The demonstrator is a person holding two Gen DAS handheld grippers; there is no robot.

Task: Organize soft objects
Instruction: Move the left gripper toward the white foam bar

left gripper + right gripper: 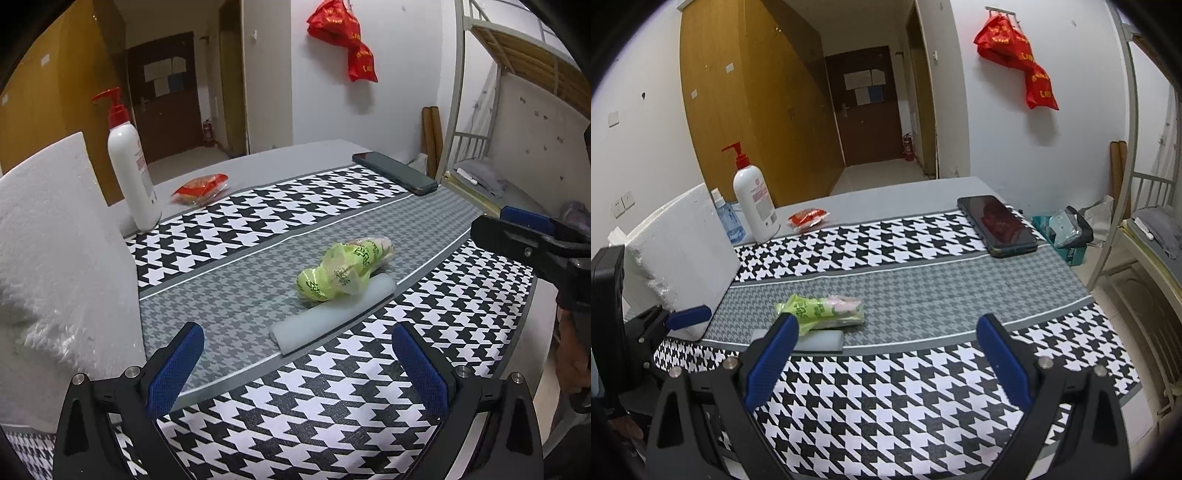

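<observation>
Jaws gape on both grippers (nothing held) near green bag (341, 271).

**Table and what is lying on it**

A grey table (886, 192) is carrying a houndstooth mat (905, 387). A green packet (341, 271), white foam strip (332, 317), phone (997, 225), pump bottle (755, 206), red packet (809, 218) and foam block (55, 258) are resting there.
</observation>
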